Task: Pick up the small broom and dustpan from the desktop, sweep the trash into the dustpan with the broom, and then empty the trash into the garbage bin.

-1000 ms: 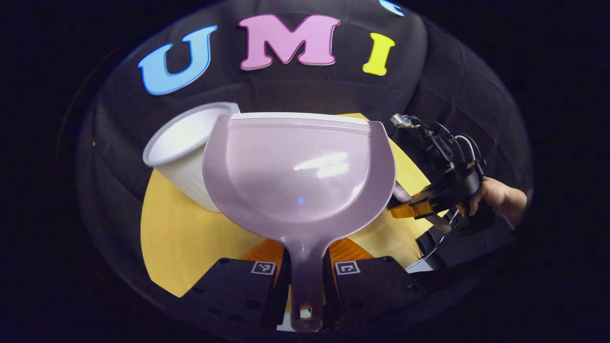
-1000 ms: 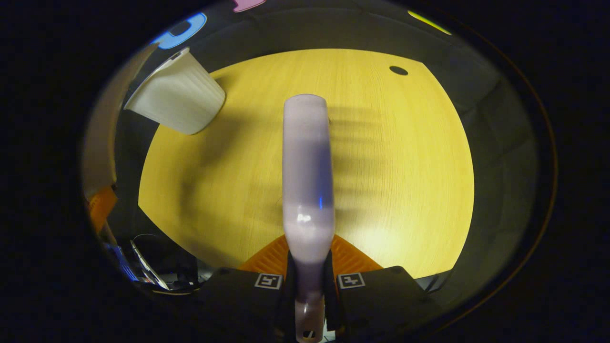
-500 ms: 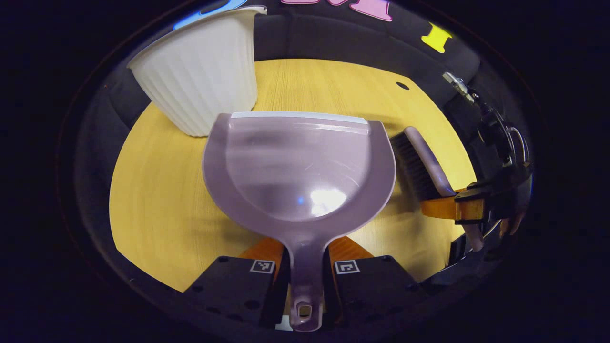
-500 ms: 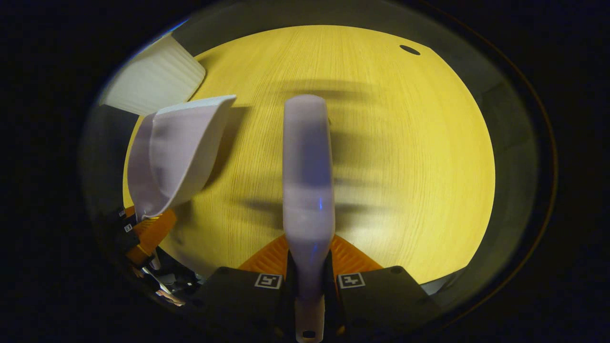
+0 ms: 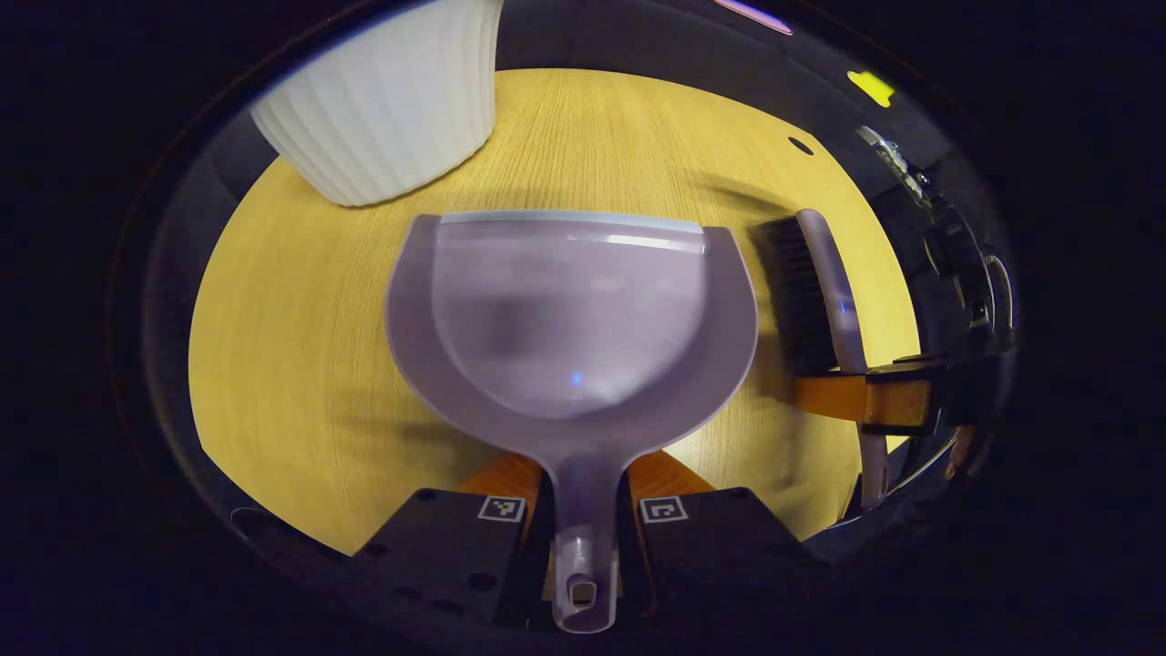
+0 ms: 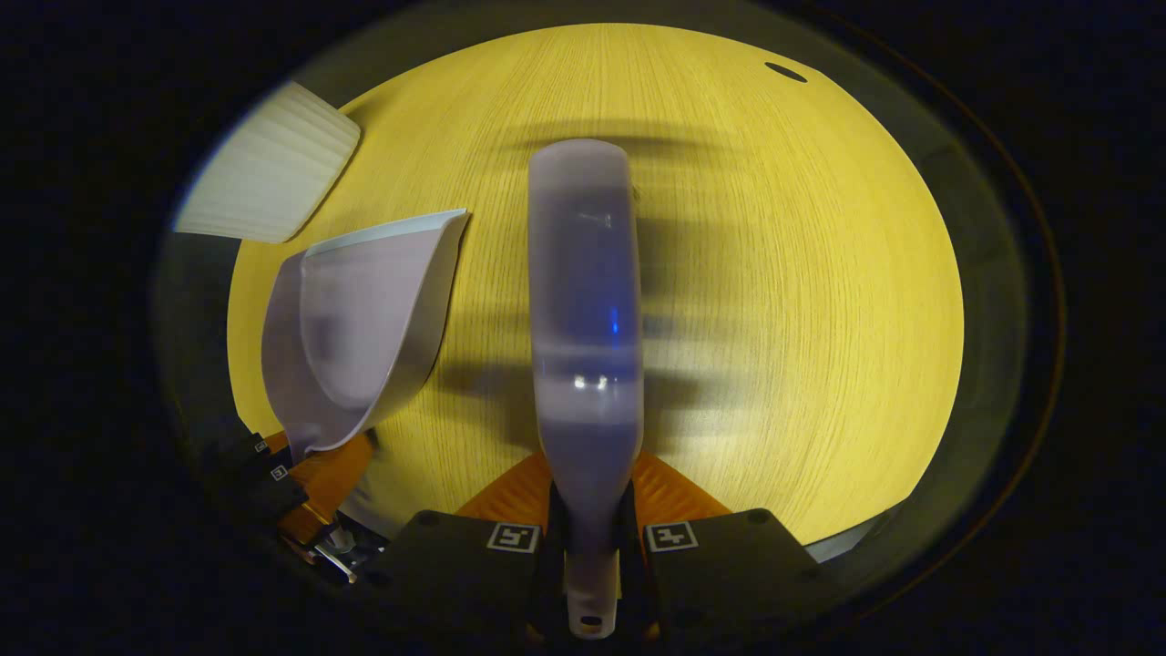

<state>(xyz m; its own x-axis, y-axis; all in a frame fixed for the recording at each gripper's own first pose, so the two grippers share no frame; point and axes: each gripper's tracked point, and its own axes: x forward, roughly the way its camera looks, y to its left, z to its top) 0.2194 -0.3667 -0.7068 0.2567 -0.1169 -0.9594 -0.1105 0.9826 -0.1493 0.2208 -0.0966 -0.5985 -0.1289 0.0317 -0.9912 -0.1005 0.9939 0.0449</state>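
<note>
Left gripper view: the left gripper (image 5: 583, 519) sits at bottom centre, its fingers (image 5: 455, 547) closed on the handle of the lilac dustpan (image 5: 572, 319). The handle runs straight down between them, its hanging hole just below the grip. The pan fans out above the fingers and takes up the centre of the frame, its pale front lip toward the top. Pan interior looks bare, somewhat blurred. Below it lies the yellow wood-grain surface (image 5: 273, 346).

Upper left of the frame: a white ribbed garbage bin (image 5: 387, 100) stands on the surface, apart from the pan's lip.

Right of the frame: the small broom (image 5: 824, 282), dark bristles facing the pan, lilac back facing away. It lies just beside the pan's right rim; touching or not, cannot tell. The right gripper (image 5: 865, 396) clamps its handle at lower right.

Right gripper view: the right gripper's fingers (image 6: 720, 547) at bottom centre press on the broom's handle from both sides. The broom's back rises up the middle of the frame over the surface, and the bristles are hidden under it. The dustpan is at centre left, tilted on edge from here, with the bin at upper left. A small dark hole (image 6: 785, 72) marks the surface at upper right.
</note>
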